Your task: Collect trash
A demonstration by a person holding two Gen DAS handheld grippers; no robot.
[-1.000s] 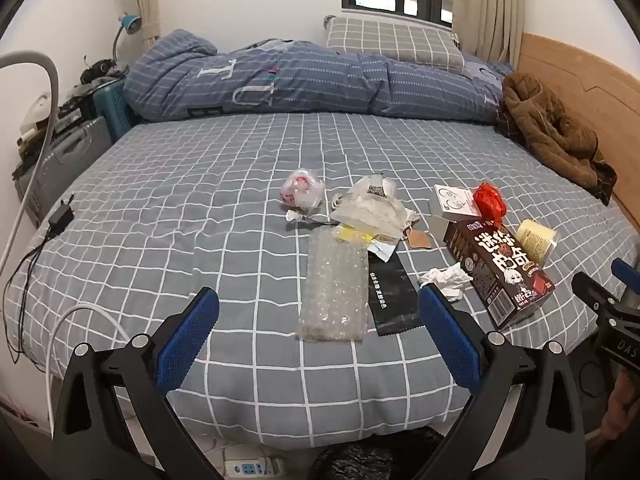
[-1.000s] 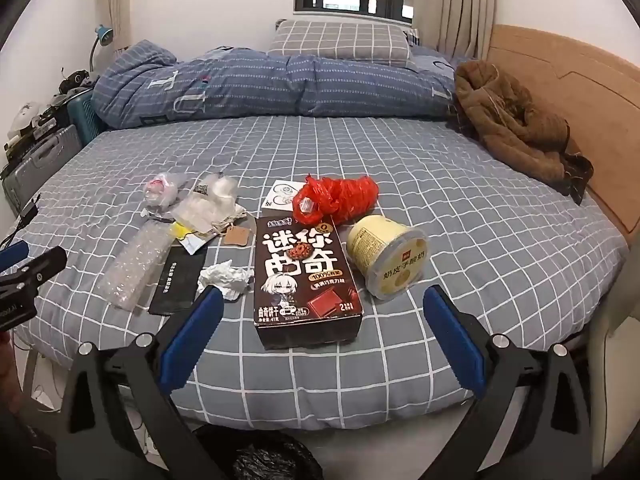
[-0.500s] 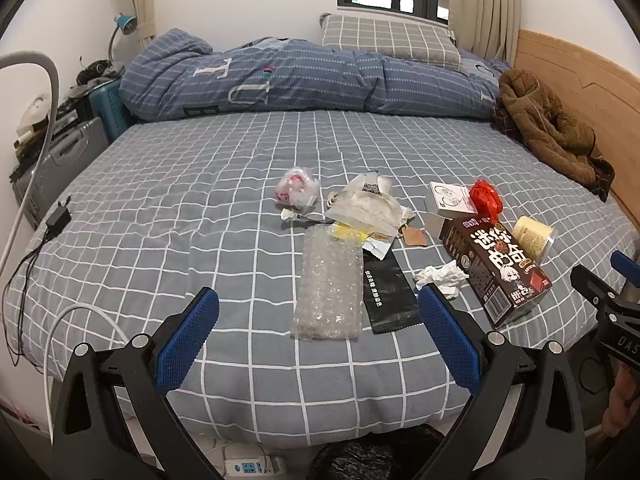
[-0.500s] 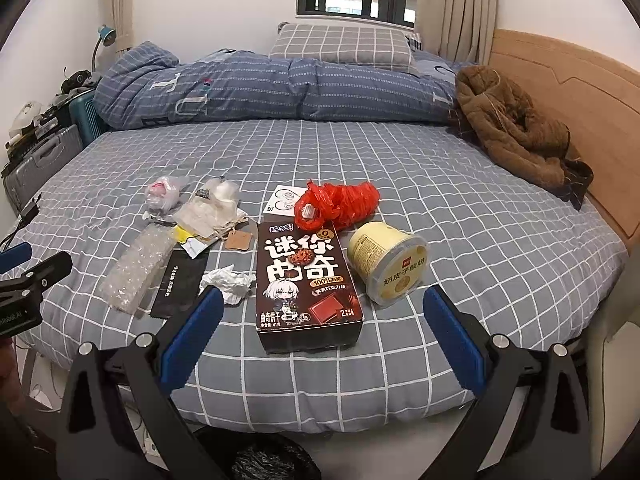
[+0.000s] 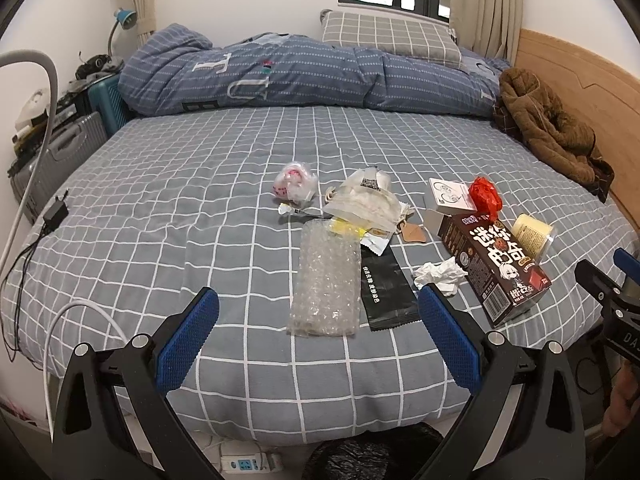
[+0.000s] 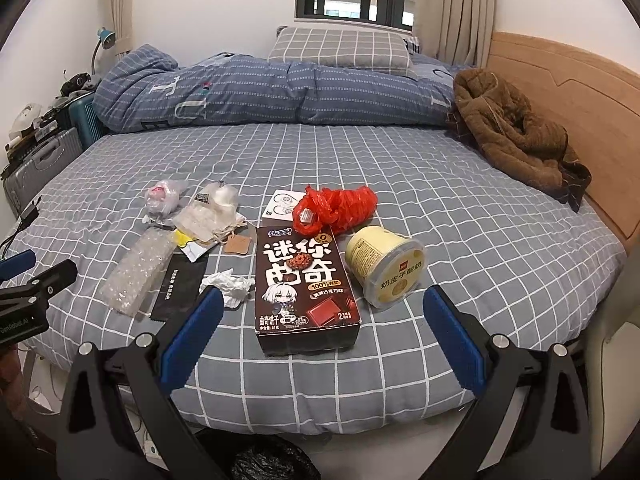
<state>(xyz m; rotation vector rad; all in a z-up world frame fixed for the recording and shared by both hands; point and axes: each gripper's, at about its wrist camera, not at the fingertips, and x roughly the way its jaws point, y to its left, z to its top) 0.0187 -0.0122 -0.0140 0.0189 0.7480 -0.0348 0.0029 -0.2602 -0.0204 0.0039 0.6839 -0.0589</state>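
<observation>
I hold my left gripper (image 5: 318, 320) level at the near edge of the bed (image 5: 160, 184), pointing across the mattress toward the rolled duvet (image 5: 304, 74) at the far edge; its blue fingers (image 5: 188, 338) are spread wide and grip nothing. My right gripper (image 6: 320, 322) sits beside it at the same near edge, aimed the same way, equally splayed and empty. Each claw shows at the margin of the other's view, so the two are side by side and apart.

The trash lies in a loose cluster toward the near edge. Ahead of my left claw is a bubble wrap sheet (image 5: 326, 282), with a flat black packet (image 5: 384, 292) touching its right side. Beyond them sit a clear plastic bag (image 5: 366, 200) and a small bag with pink contents (image 5: 294, 184). A crumpled tissue (image 6: 230, 284) lies just left of the brown cookie box (image 6: 304, 284), which is straight ahead of my right claw. A yellow tub (image 6: 386, 266) lies tipped on its side just right of the box, and a red plastic bag (image 6: 334, 208) rests at the box's far end
</observation>
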